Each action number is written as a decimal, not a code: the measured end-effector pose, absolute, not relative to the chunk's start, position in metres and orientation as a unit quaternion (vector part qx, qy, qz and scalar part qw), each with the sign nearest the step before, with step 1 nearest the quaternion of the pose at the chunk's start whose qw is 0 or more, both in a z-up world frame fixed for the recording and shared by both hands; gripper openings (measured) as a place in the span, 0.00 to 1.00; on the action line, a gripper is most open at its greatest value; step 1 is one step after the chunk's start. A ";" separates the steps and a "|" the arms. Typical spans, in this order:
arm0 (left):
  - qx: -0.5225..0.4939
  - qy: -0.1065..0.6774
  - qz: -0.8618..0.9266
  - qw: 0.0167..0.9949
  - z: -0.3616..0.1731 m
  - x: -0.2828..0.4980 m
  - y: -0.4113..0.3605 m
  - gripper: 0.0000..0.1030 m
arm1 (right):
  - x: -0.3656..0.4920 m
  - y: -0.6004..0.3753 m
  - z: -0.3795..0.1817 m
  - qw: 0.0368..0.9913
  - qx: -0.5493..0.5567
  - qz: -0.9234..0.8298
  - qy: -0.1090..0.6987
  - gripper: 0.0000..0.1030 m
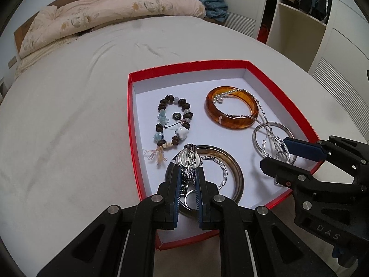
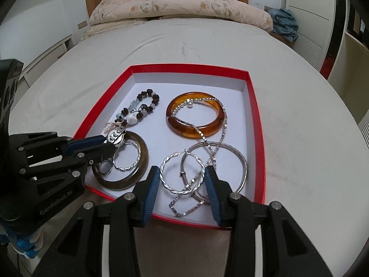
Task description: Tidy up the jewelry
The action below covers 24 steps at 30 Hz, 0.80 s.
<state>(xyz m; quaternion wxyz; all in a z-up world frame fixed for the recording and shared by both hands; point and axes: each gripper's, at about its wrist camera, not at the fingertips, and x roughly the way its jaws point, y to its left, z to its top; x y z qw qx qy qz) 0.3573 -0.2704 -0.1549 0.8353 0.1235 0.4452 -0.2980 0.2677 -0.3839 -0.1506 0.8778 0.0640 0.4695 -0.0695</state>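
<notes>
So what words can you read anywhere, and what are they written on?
"DAS": on the black body of the right gripper, in the left wrist view; the rest is cut off.
"Gen Robot .AI": on the black body of the left gripper, in the right wrist view.
The watch back shows no readable text.

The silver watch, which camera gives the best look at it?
The left wrist view: the silver watch sits centred and close, clamped in the left gripper, band links clear. The right wrist view shows the watch small and off to the side, partly hidden by a finger.
</notes>
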 end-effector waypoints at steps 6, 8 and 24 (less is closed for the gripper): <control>0.125 0.447 -0.295 0.835 -0.158 0.357 -0.270 0.12 | 0.269 -0.386 -0.152 0.877 0.070 -0.069 0.471 0.37; 0.123 0.448 -0.294 0.835 -0.157 0.358 -0.271 0.12 | 0.270 -0.388 -0.154 0.874 0.077 -0.068 0.474 0.38; 0.094 0.425 -0.300 0.849 -0.113 0.347 -0.255 0.47 | 0.252 -0.387 -0.135 0.876 0.095 -0.081 0.466 0.44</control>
